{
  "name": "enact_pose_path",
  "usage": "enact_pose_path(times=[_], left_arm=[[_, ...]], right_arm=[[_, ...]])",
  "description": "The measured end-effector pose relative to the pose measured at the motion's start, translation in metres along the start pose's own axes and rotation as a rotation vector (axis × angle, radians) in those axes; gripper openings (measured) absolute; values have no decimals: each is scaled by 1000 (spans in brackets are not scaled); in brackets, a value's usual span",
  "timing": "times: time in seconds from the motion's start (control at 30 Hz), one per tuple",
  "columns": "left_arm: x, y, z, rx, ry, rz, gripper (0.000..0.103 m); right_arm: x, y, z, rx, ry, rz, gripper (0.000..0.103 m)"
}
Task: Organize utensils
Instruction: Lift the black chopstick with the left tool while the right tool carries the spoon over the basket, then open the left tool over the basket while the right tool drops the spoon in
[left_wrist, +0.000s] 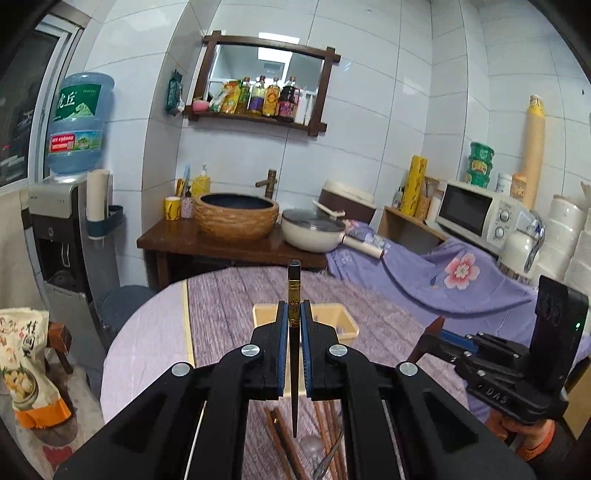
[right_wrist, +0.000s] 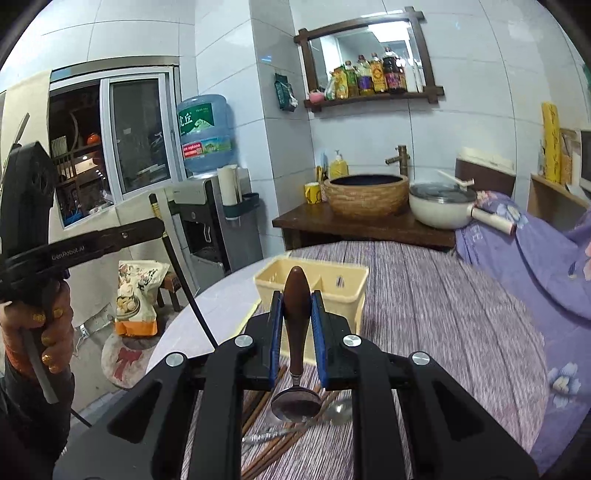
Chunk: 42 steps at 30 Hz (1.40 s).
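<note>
I've got the left gripper (left_wrist: 294, 317) pinching a black chopstick (left_wrist: 294, 295) near its top, tip hanging free. Right gripper (right_wrist: 296, 314) clamps the spoon (right_wrist: 296, 332) by its wooden handle, bowl down. Both aim at the caddy (right_wrist: 347, 291), 12 o'clock on the worktop (right_wrist: 443, 314), for a straight drop-in.

My round table (right_wrist: 443, 295), covered with a streaky purple-grey cloth, carries a cream plastic utensil caddy (right_wrist: 343, 291) with two compartments, standing near the far edge. Nearer me, a loose heap of brown wooden chopsticks (right_wrist: 266, 443) lies on the cloth, with a metal spoon (right_wrist: 340, 410) lying among them. Beyond the cloth, at the left, a strip of bare pale tabletop (left_wrist: 147, 332) shows.
</note>
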<state>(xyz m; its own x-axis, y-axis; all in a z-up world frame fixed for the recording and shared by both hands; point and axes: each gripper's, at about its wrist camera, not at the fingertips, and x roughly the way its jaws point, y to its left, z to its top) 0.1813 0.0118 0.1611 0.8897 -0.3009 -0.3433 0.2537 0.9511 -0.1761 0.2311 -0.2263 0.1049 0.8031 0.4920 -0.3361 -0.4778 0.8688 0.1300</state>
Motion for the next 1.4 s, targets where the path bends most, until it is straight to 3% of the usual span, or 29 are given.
enact_pose_path(times=[0.27,0.4,0.6,0.83,1.17,1.4], left_arm=[[9,-15,78,10,-135,35,7],[37,-16,91,16,-144,97,7],[82,-5,67,-9,-99,149,7],[115,7,28,-32,-10,152,7],[140,17,-10,-41,106,147,7],[150,21,-22,-52,145,140,6]], right_arm=[[27,-2,81,-4,-97,-27,16],[53,-1,94,-23,-105,-68,16],[87,-10,75,-3,-72,-108,16],[120,-19,39,3,6,-130,16],[145,-23,4,24,87,-129,16],[147,-23,-1,21,85,-131,16]])
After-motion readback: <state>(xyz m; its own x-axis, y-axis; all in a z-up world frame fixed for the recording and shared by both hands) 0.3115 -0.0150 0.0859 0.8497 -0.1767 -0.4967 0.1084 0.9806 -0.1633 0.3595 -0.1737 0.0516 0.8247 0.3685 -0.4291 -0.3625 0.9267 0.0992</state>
